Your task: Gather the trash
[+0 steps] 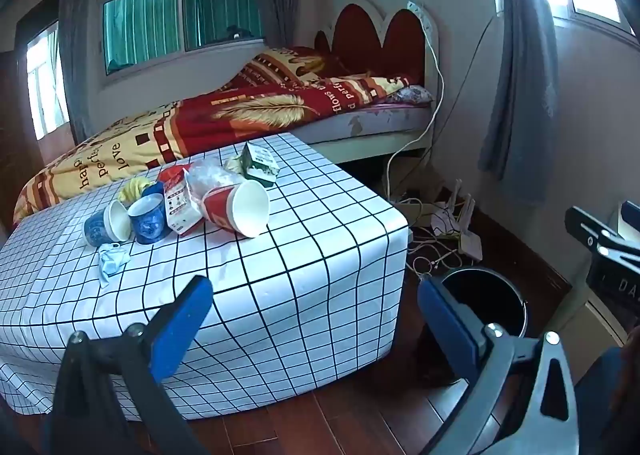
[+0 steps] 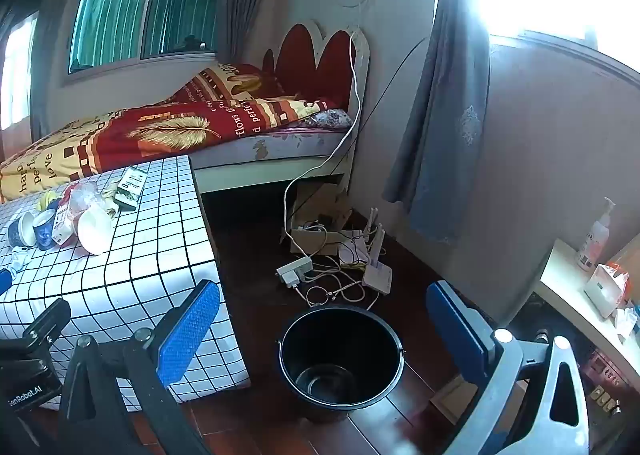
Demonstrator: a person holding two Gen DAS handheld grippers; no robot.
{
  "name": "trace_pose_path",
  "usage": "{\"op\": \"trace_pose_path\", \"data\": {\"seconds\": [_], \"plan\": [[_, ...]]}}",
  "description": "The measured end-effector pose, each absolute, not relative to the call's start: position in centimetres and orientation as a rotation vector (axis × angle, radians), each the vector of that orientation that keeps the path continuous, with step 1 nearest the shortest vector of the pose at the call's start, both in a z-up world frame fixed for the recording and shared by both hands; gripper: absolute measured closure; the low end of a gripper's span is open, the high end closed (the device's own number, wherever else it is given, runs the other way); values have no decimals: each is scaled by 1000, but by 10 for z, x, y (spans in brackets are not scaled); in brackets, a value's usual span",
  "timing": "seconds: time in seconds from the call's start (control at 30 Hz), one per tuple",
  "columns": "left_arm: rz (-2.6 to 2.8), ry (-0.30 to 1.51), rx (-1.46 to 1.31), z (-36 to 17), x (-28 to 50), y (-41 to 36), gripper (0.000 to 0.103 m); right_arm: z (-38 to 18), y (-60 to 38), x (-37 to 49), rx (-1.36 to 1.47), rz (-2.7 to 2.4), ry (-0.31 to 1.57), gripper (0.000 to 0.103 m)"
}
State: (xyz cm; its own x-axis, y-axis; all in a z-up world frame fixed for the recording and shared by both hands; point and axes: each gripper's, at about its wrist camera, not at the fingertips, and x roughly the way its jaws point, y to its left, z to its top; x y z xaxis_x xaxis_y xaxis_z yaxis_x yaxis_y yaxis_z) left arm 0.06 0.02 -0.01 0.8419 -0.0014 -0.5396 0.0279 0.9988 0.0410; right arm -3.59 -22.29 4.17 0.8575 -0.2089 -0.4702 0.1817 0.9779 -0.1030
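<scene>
Trash lies in a heap on the checked tablecloth [image 1: 280, 255]: a red paper cup [image 1: 238, 209] tipped on its side, two blue paper cups [image 1: 146, 217], a red and white carton [image 1: 182, 207], a clear plastic bag [image 1: 210, 175], a green box [image 1: 260, 163] and a crumpled face mask [image 1: 112, 259]. A black bucket [image 2: 340, 359] stands empty on the floor to the right of the table. My left gripper [image 1: 316, 319] is open, short of the table's near corner. My right gripper [image 2: 324, 323] is open above the bucket. Neither holds anything.
A bed with a red and yellow quilt [image 1: 208, 119] lies behind the table. Cables, a power strip [image 2: 296, 269] and a white router [image 2: 378, 271] litter the wooden floor beyond the bucket. A white shelf [image 2: 568, 287] with a pump bottle and tissues is at the right.
</scene>
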Motion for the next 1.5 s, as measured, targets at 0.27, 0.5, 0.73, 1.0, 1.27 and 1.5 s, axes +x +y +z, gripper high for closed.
{"op": "trace_pose_path", "data": {"seconds": [0.27,0.5,0.73,1.0,1.27,1.5], "plan": [[-14,558,49,0,-3,3,0,40,-220,-37,-68,-207,503,0],[-14,556,47,3,-3,2,0,37,-218,-38,-67,-202,511,0],[-12,552,41,3,-4,2,0,37,-218,-34,-68,-201,519,0],[-13,553,39,5,0,1,0,39,-217,-32,-73,-197,518,0],[-11,551,38,6,2,0,0,40,-217,-32,-72,-197,516,0],[-12,549,34,6,1,2,0,42,-217,-32,-75,-192,516,0]]}}
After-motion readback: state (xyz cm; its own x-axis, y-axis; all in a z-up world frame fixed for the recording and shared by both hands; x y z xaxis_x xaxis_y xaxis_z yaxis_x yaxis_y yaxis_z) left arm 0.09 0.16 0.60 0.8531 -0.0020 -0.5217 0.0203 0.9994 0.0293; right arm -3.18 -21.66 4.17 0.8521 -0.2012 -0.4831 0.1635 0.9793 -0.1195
